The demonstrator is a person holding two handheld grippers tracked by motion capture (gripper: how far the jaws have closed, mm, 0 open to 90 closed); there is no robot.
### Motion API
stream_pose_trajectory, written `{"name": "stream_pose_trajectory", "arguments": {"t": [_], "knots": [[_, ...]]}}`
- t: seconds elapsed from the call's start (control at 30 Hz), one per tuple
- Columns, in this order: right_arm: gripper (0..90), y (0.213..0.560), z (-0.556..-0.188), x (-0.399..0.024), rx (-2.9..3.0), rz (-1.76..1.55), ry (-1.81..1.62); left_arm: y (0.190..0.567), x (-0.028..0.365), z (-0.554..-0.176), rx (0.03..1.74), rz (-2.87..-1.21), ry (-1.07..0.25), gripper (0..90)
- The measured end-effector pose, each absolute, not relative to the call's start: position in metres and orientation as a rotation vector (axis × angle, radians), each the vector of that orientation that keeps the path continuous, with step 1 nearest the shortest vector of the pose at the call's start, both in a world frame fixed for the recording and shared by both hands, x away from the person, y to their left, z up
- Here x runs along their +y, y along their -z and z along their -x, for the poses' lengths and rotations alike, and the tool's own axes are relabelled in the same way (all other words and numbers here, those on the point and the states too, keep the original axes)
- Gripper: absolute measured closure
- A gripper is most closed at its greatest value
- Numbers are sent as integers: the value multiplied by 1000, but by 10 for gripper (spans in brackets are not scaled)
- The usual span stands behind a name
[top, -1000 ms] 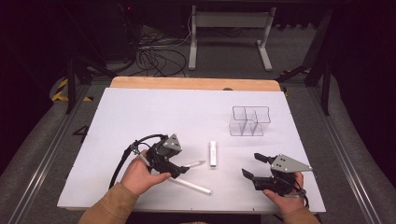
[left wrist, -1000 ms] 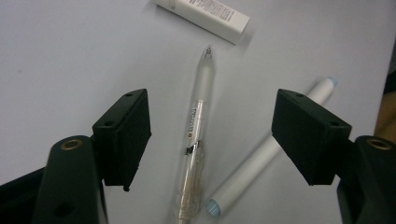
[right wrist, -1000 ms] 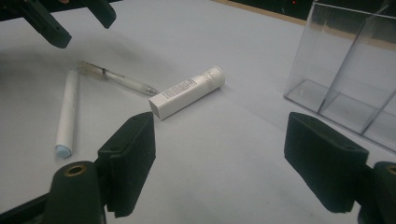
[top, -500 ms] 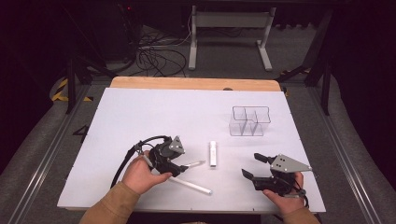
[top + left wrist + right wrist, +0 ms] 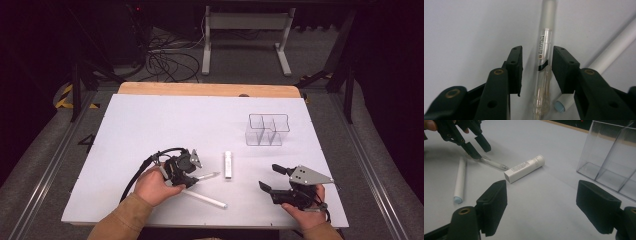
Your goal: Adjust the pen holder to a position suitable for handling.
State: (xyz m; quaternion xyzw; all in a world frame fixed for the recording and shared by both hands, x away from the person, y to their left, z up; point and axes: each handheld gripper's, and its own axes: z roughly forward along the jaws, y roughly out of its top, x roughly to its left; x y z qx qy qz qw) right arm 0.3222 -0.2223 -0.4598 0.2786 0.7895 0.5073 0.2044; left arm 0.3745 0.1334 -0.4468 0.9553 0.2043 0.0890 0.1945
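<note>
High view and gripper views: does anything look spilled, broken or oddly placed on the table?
Nothing stands out. The clear pen lies flat between the left gripper's fingers, which have just been closing; the white stick, the white tube and the clear organizer look intact.

A clear, glossy plastic pen (image 5: 544, 75) with a frosted grey barrel is lying between the matt black plastic jaws of the left gripper (image 5: 536, 67). Just beside the jaws is resting a smooth white tube (image 5: 609, 55), on a matt white tabletop (image 5: 165, 125) edged in bare wood.
</note>
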Motion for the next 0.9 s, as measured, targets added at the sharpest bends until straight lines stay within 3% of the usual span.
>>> {"name": "stream_pose_trajectory", "arguments": {"t": [0.17, 0.9], "knots": [[255, 460, -322, -222, 2206, -774, -1413, 448, 131, -375, 567, -2680, -236, 683], [249, 462, -322, -219, 2215, -763, -1407, 453, 126, -375, 514, -2708, -198, 789]]}}
